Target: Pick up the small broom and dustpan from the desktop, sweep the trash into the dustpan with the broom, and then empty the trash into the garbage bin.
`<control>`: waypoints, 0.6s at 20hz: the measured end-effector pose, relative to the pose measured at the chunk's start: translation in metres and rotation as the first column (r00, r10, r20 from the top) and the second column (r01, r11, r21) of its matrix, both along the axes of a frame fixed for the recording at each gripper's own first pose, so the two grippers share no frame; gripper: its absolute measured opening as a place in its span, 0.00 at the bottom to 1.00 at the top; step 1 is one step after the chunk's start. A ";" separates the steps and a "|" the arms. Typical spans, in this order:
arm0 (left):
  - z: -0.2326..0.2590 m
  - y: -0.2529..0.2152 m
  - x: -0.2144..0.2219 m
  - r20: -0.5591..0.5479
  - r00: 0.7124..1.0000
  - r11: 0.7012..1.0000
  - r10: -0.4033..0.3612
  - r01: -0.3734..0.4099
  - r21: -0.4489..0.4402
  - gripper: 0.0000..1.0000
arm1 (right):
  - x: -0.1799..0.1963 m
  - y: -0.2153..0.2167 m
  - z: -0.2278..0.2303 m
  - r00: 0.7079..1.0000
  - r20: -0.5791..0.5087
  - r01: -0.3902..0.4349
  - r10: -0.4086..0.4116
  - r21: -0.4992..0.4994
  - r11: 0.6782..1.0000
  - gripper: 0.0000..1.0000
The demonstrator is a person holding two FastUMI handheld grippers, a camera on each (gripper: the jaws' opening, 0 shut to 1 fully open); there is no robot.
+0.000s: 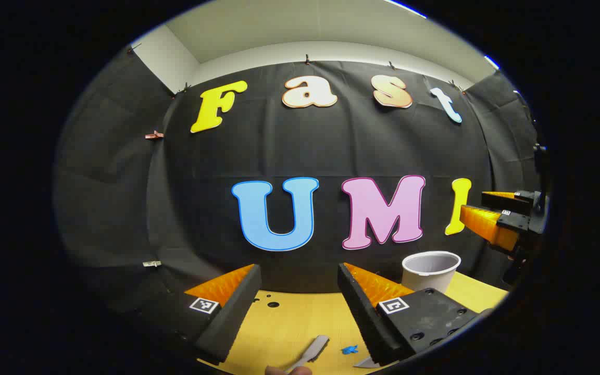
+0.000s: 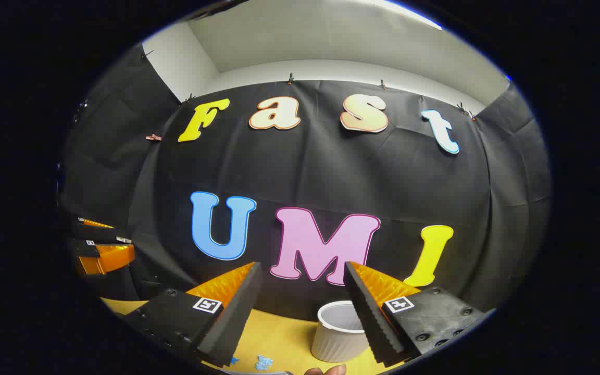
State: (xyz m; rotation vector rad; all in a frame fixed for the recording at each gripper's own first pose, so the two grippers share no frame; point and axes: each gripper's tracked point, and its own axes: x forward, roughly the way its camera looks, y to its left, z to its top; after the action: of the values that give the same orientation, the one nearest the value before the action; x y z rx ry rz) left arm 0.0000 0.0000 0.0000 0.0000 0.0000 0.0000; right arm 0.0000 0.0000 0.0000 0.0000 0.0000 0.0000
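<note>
Your left gripper (image 1: 300, 302) hangs with jaws apart above the desktop (image 1: 284, 328), holding nothing; your right gripper (image 2: 302, 307) likewise, spread and unladen. The garbage bin (image 2: 337, 333) stands upright behind its right finger. Blue trash (image 1: 349, 349) lies beside a grey handle (image 1: 311, 354)

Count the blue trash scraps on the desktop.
2 in the right gripper view: one scrap near the bottom edge, a smaller one just left of it. More may lie hidden below the grippers.
</note>
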 end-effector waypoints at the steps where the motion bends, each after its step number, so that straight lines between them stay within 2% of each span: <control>1: -0.002 -0.003 0.002 0.000 1.000 1.000 -0.018 0.018 0.001 0.96 | -0.001 0.000 0.000 1.000 -0.001 0.006 -0.006 0.000 1.000 0.97; 4: -0.006 -0.011 0.011 0.001 0.997 0.997 -0.081 0.081 -0.002 0.96 | -0.002 0.001 0.001 1.000 -0.006 0.012 -0.012 0.008 1.000 0.97; 5: -0.008 -0.012 0.015 0.001 0.995 0.995 -0.095 0.095 0.000 0.96 | -0.004 0.003 -0.001 1.000 -0.018 0.005 -0.005 0.015 1.000 0.93; 6: -0.011 -0.013 0.017 0.000 0.994 0.994 -0.112 0.112 0.000 0.96 | -0.006 0.004 -0.005 1.000 -0.030 -0.003 0.003 0.016 1.000 0.97; 7: -0.011 -0.014 0.018 0.002 0.992 0.992 -0.127 0.127 -0.003 0.96 | -0.010 0.004 -0.008 0.999 -0.041 -0.013 0.014 0.013 1.000 0.93; 8: -0.012 -0.016 0.019 0.007 0.990 0.990 -0.144 0.144 -0.006 0.96 | -0.014 0.005 -0.013 0.998 -0.056 -0.030 0.030 0.004 1.000 0.93; 10: -0.017 -0.017 0.021 0.006 0.987 0.987 -0.163 0.163 -0.007 0.96 | -0.023 0.011 -0.032 0.990 -0.108 -0.092 0.092 0.002 0.996 0.97; 12: -0.024 -0.017 0.023 -0.002 0.984 0.984 -0.178 0.178 -0.004 0.96 | -0.039 0.016 -0.059 0.963 -0.204 -0.172 0.175 0.030 0.985 0.94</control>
State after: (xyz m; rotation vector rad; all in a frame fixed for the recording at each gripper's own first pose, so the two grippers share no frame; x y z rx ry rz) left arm 0.0228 -0.0172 -0.0239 -0.0035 0.0019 -0.1794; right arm -0.0395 0.0157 -0.0592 0.0119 0.2072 0.1756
